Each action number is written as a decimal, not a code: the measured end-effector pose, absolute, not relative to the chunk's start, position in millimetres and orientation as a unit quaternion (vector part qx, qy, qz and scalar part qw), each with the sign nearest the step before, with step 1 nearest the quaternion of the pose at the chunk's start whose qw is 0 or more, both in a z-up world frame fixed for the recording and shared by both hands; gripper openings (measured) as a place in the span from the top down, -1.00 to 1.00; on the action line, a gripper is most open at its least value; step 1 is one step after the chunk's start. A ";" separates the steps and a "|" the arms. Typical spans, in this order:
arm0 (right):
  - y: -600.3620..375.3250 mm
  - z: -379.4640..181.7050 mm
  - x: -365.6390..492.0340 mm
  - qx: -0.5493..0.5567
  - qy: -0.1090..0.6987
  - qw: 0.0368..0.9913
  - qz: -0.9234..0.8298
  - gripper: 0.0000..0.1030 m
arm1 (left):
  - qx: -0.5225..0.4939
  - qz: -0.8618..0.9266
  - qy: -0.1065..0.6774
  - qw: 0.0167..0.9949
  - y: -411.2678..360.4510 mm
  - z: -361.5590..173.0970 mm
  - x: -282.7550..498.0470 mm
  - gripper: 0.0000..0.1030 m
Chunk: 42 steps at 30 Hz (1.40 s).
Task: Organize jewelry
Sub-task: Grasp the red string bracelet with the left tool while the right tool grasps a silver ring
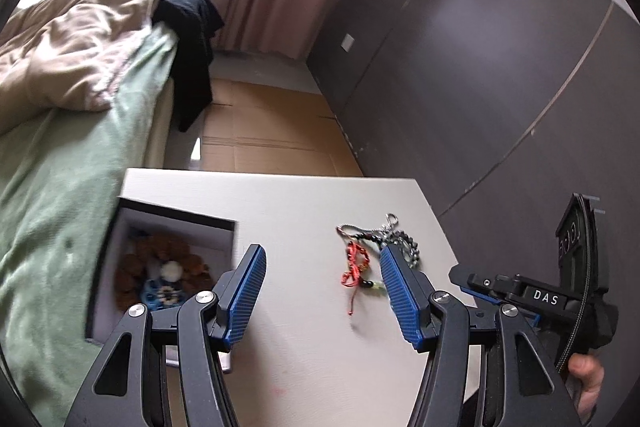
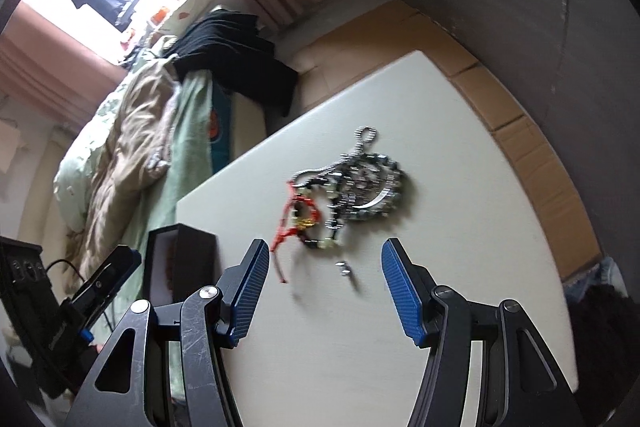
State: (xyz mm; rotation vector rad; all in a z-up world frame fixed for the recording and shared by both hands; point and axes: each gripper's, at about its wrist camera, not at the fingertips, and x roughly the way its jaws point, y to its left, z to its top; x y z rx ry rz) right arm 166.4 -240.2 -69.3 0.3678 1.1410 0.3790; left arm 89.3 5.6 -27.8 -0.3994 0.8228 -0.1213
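White tabletop is under both of our tools, and the jewelry waits on it in one small heap so we can pick the pieces up one by one. We hold the left gripper low and flat over the table, pointing away from us, and its blue jaws are wide apart with nothing between them. Just past its right jaw lies the red cord bracelet, and the dark bead strand peeks out behind that same jaw. Off past the left jaw sits the open box, near the table edge. It already has brown and blue beaded pieces inside, so we think that is where the rest should go. We hold the right gripper tipped to one side, also low and aimed at the heap. Its jaws are wide apart too, and they hold nothing. Ahead of them, a bit beyond the tips, we see the shiny chain pile tangled with the red cord, and a tiny silver bit lies loose on the table between the jaws. The cords look knotted together, so pulling one may drag the others.
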 end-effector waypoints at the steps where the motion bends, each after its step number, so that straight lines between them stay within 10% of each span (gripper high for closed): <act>1: -242.2 -72.0 167.5 0.170 0.539 0.808 0.169 -0.16 | -0.188 -0.062 0.400 0.895 1.6 -30.2 91.4 -0.18; 20: -285.4 -77.7 177.8 0.215 0.547 0.800 0.120 -0.09 | -0.048 -0.088 0.474 0.875 -79.5 -100.5 137.1 0.17; 26: -279.7 -81.1 180.1 0.206 0.554 0.797 0.124 -0.09 | -0.042 -0.078 0.479 0.873 -78.8 -114.7 141.9 0.86; 31: -264.7 -89.5 183.6 0.180 0.567 0.792 0.134 -0.08 | -0.061 -0.068 0.468 0.879 -68.4 -108.1 137.1 0.94; 42: -214.1 -111.1 183.2 0.111 0.596 0.778 0.165 0.58 | -0.133 -0.068 0.433 0.889 -29.6 -74.4 113.3 0.94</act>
